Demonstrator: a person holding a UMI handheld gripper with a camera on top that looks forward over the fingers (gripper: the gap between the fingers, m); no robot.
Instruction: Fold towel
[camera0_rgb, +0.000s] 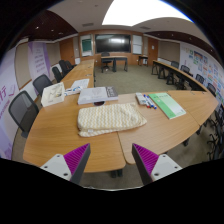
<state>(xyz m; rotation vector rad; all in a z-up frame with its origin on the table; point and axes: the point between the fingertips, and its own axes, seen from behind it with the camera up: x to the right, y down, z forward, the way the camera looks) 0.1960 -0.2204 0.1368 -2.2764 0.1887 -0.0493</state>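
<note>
Lying folded into a thick oblong on the wooden counter (60, 135), the cream towel (110, 119) sits a little ahead of the fingers and well apart from them, its long side running roughly across the view. Its surface shows a fine ribbed or waffle texture (the exact weave is too small to tell). The gripper (112, 160) hangs back from the counter's near edge, its two fingers spread wide and released, holding nothing; the purple pads (146, 158) face each other across an empty gap, and the towel is beyond that gap, not between the fingers.

Behind the towel, a grey box-like object (96, 95) rests on the counter, and further off to the left lies a pile of white items (53, 94). To the right, on the adjoining counter section, a green folder or sheet (168, 104) lies beside a few papers (146, 100). Black chairs (22, 108) line the left side of the counter. At the far end of the room, a dark screen (112, 44) hangs on the wall above a small desk (114, 61).
</note>
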